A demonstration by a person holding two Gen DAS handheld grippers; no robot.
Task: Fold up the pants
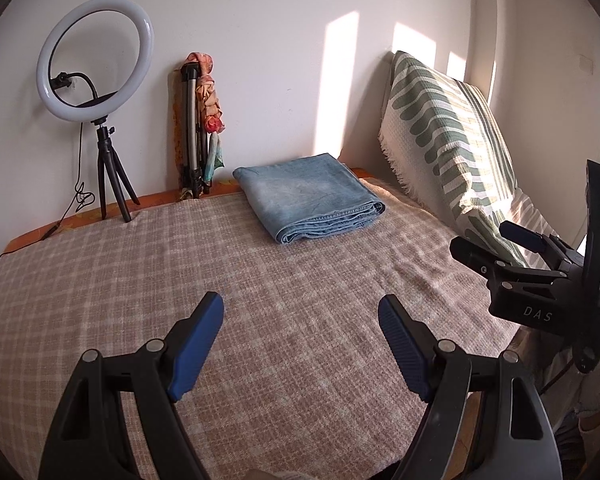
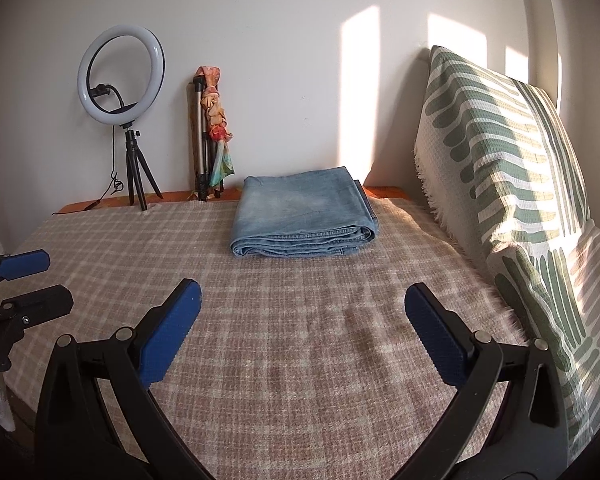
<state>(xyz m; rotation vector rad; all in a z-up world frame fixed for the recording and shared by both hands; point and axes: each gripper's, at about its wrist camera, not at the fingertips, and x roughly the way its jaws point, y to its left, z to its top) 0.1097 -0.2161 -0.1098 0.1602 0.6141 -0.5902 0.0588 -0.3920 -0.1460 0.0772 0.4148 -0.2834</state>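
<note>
The light blue denim pants [image 1: 308, 196] lie folded in a flat rectangular stack at the far side of the bed, near the wall; they also show in the right wrist view [image 2: 304, 212]. My left gripper [image 1: 300, 320] is open and empty, held above the near middle of the bed, well short of the pants. My right gripper [image 2: 302, 312] is open and empty too, held at a similar distance from the pants. The right gripper appears at the right edge of the left wrist view [image 1: 500, 240], and the left gripper at the left edge of the right wrist view [image 2: 40, 280].
The bed has a beige checked blanket [image 1: 180, 280]. A green-and-white patterned cushion [image 2: 508, 184] leans against the right wall. A ring light on a small tripod [image 1: 96, 60] and a folded tripod with a colourful cloth [image 1: 200, 120] stand at the back wall.
</note>
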